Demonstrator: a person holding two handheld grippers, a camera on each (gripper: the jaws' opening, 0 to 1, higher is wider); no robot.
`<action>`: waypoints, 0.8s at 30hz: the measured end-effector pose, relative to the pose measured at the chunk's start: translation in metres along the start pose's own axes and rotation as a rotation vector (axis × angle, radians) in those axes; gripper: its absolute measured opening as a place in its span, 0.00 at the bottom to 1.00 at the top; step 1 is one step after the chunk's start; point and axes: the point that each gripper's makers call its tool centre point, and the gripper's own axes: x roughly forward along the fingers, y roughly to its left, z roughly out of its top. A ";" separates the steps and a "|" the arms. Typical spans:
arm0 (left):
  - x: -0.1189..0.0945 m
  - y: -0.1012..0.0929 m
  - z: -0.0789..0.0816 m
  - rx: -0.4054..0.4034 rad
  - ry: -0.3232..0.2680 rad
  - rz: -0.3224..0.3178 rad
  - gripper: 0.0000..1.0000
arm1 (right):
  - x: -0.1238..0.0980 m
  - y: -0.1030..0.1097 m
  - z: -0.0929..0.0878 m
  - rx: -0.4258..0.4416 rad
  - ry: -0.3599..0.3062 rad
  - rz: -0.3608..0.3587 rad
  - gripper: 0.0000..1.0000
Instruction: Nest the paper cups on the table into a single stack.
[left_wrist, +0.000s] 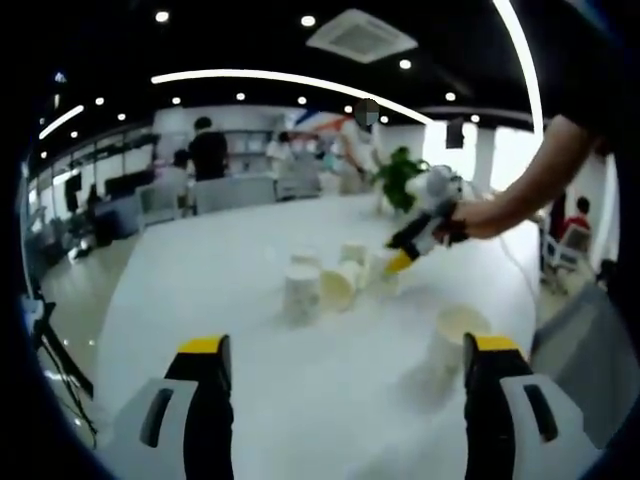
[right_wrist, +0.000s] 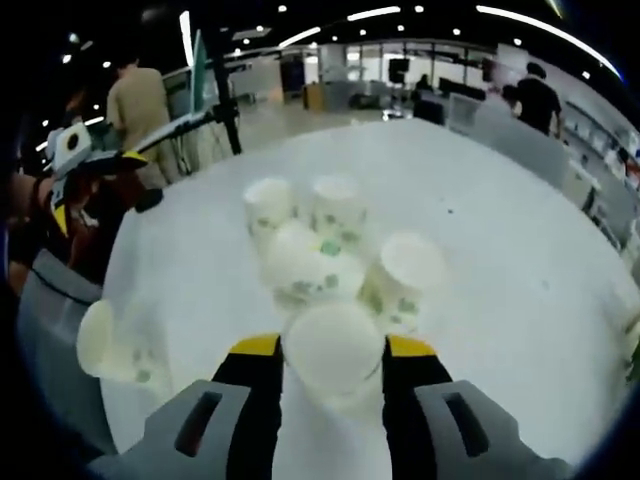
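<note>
Several white paper cups with green print (left_wrist: 330, 282) are clustered mid-table on the white table (left_wrist: 220, 290). One more cup (left_wrist: 456, 335) stands apart, just ahead of my right-hand jaw. My left gripper (left_wrist: 348, 348) is open and holds nothing. My right gripper (left_wrist: 402, 260), held in a person's hand, reaches the cluster from the right. In the right gripper view, my right gripper (right_wrist: 333, 352) is shut on a paper cup (right_wrist: 333, 345) at the near side of the cluster. Behind it, two cups (right_wrist: 300, 205) stand upright and two more (right_wrist: 345, 272) lean. The lone cup (right_wrist: 108, 345) sits at the left, near my left gripper (right_wrist: 92, 185).
The round table's edge (right_wrist: 130, 300) curves close to the lone cup. A green plant (left_wrist: 400, 175) stands at the far side of the table. Office chairs (left_wrist: 235, 192) and people (left_wrist: 208, 150) are beyond it. A tripod (right_wrist: 222, 95) stands on the floor.
</note>
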 end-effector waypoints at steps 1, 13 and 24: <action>0.001 0.000 0.000 -0.001 0.002 0.000 0.96 | 0.000 0.000 0.000 -0.002 0.004 0.002 0.35; 0.001 -0.001 0.002 -0.004 -0.003 0.000 0.96 | -0.006 0.004 0.003 -0.012 0.001 0.017 0.35; 0.002 -0.003 0.004 -0.006 -0.007 -0.006 0.96 | -0.022 0.011 0.016 0.015 -0.038 0.015 0.35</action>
